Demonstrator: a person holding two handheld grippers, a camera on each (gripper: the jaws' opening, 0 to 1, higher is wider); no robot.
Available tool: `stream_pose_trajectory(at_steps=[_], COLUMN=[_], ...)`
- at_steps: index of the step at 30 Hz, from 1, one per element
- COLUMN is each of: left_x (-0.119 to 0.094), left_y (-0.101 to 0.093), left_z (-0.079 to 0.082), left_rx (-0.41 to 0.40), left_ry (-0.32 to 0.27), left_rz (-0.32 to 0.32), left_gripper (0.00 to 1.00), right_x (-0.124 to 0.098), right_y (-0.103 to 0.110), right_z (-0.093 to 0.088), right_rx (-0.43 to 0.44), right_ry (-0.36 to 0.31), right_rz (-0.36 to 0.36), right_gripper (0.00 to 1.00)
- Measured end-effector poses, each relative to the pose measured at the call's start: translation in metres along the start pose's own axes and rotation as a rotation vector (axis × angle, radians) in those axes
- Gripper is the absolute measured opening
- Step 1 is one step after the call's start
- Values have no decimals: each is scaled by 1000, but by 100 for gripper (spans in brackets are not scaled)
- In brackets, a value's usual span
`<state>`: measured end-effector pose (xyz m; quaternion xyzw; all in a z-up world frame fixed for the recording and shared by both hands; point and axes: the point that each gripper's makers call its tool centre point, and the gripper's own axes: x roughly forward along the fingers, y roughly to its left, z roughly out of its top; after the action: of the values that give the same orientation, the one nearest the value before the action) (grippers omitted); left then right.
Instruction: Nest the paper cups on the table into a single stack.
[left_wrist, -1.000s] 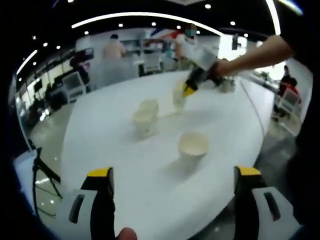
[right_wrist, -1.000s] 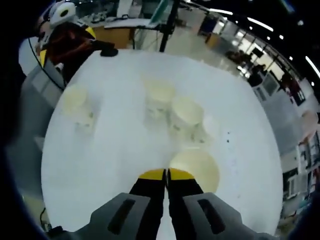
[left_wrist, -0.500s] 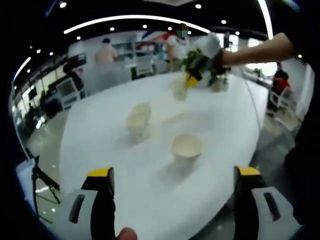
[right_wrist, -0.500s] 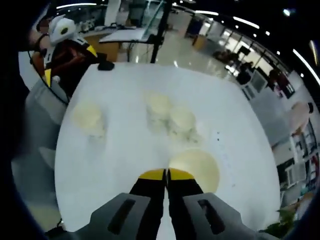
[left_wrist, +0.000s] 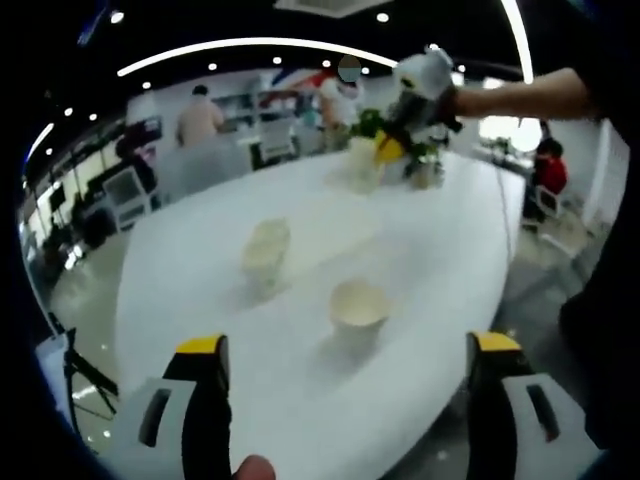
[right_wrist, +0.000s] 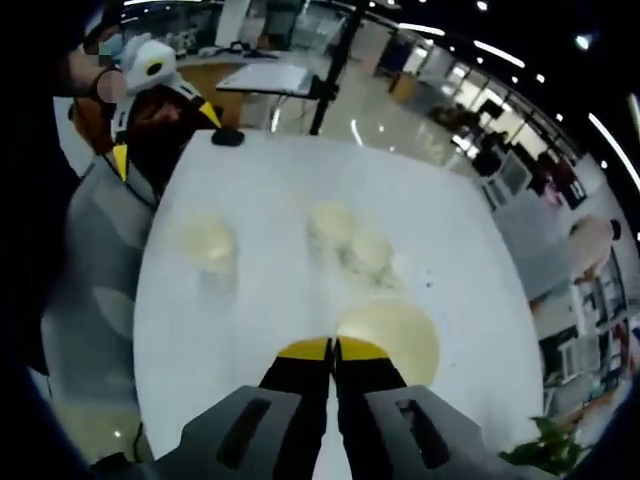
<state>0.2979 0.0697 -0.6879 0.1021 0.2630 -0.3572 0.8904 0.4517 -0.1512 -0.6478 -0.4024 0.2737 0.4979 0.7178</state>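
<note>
Lifted higher since a second ago, the right gripper (right_wrist: 332, 345) has its jaws clamped on a paper cup (right_wrist: 390, 338). To nest it well, it should come down straight over the two touching cups (right_wrist: 350, 240) on the desk (right_wrist: 260, 310). The left gripper (left_wrist: 345, 345) has its jaws wide apart.

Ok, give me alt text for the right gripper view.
The right gripper, jaws shut on the rim of a paper cup, is held high over a round white table. Three more paper cups stand below on it: one alone, two close together.

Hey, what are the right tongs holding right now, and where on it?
The right tongs are shut on the rim of a paper cup, lifted above the table. The left tongs are open, holding nothing.
</note>
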Motion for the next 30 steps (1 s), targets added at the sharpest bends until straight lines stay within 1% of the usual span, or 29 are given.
stream_pose_trajectory(at_steps=[2,6,8,14,18,24,30], left_x=[-1,-1,-2,-1,-1,-2,-2], left_y=[-2,-5,-5,-8,-7,-7,-7], left_z=[1,1,1,1,3,1,0], left_rx=[9,15,14,1,-1,-4,-6], left_ry=[3,9,7,-4,-11,-13,-11], left_rz=[-4,-10,-12,-18,-16,-15,-15], left_gripper=[97,98,98,98,97,97,97], right_x=[-4,-17,-23,-41,-51,-61,-67], right_y=[0,4,4,11,16,30,36], right_z=[1,12,20,52,68,82,91], right_rx=[0,-13,-20,-48,-47,-60,-73], right_ry=[-1,-9,-22,-68,-89,-97,-102], right_rz=[0,-5,-8,-16,-18,-8,0], right_gripper=[0,0,0,0,0,0,0])
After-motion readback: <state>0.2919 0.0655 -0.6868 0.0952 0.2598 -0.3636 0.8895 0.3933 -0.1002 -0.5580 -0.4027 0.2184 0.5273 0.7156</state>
